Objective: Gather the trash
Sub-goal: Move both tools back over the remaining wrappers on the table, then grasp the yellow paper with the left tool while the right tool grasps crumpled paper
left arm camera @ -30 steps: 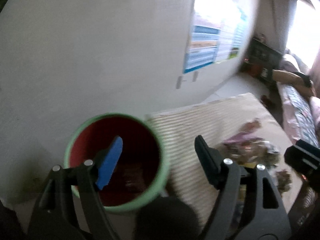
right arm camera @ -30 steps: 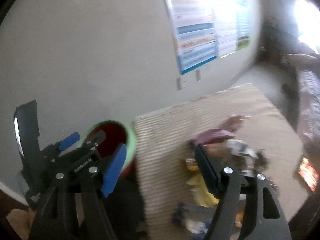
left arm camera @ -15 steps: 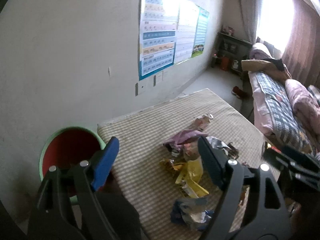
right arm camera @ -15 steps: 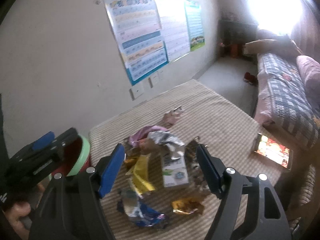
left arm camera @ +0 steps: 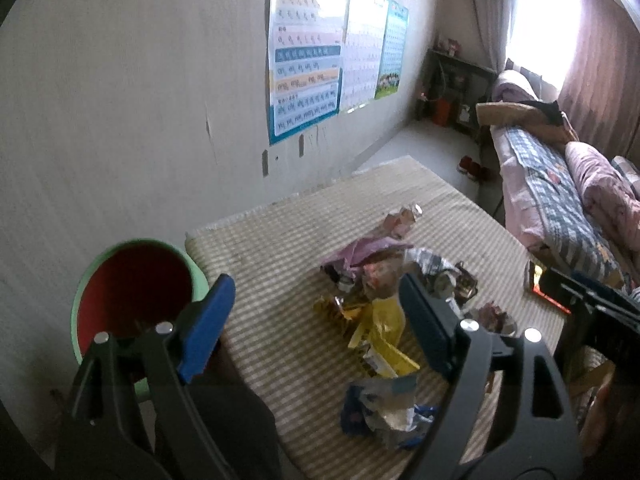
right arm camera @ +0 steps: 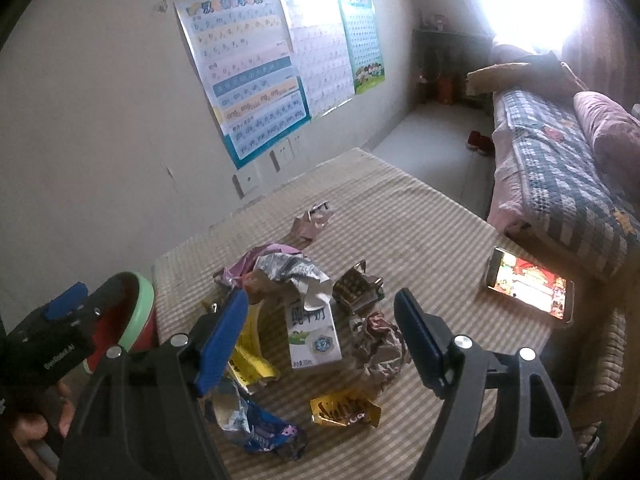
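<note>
Left tool and right tool both hover above the striped tabletop, jaws apart and empty; both pairs of jaws have just been opening. The trash lies heaped mid-tabletop: a white milk carton standing upright, a yellow wrapper to its left, a blue wrapper at the near edge, a gold wrapper beside it, and a crumpled foil bag behind the carton. A green-rimmed bin stands against the tabletop's left end. A lit phone lies at the right edge, well apart from the heap.
</note>
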The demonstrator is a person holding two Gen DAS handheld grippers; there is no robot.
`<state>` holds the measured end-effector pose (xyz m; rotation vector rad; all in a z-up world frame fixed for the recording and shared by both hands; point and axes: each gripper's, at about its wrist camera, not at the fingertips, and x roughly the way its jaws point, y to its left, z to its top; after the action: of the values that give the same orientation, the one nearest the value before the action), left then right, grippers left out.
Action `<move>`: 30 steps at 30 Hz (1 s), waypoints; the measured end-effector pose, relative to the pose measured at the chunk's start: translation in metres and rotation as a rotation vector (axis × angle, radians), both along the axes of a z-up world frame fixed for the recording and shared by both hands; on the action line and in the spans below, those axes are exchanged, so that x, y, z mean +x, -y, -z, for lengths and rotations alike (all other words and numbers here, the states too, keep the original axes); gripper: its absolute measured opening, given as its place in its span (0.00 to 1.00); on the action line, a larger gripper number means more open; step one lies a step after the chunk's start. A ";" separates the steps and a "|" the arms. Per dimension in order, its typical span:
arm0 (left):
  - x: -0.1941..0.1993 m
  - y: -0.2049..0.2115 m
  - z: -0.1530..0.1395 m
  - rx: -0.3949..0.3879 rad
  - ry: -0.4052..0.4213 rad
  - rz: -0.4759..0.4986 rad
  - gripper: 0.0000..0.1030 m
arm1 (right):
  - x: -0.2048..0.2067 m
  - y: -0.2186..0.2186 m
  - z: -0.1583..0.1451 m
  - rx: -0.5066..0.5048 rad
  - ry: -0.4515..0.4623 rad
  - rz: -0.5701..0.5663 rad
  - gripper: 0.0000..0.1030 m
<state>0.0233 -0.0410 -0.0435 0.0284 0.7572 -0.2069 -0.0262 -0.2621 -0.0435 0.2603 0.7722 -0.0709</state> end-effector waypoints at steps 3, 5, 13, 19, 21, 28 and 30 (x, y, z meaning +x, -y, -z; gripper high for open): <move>0.005 0.004 0.021 0.005 -0.056 0.020 0.79 | 0.002 0.002 0.006 0.007 -0.015 0.001 0.71; 0.009 0.010 0.039 0.009 -0.109 0.046 0.79 | 0.004 0.004 0.010 0.006 -0.029 0.003 0.71; 0.040 0.046 0.089 0.036 -0.248 0.130 0.79 | 0.000 0.016 0.021 0.004 -0.059 0.026 0.71; 0.050 0.058 0.113 0.036 -0.348 0.151 0.78 | -0.001 0.027 0.032 0.011 -0.089 0.047 0.71; 0.049 0.063 0.120 0.051 -0.361 0.162 0.76 | -0.002 0.030 0.036 0.014 -0.101 0.051 0.71; 0.050 0.065 0.128 0.048 -0.387 0.171 0.48 | -0.003 0.038 0.055 0.016 -0.149 0.059 0.71; 0.048 0.064 0.122 0.050 -0.363 0.172 0.43 | -0.003 0.040 0.060 0.026 -0.161 0.063 0.71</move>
<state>0.0708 -0.1055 -0.1660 0.1062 1.1235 -0.3626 -0.0288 -0.3020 -0.1037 0.3061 0.9249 -0.1432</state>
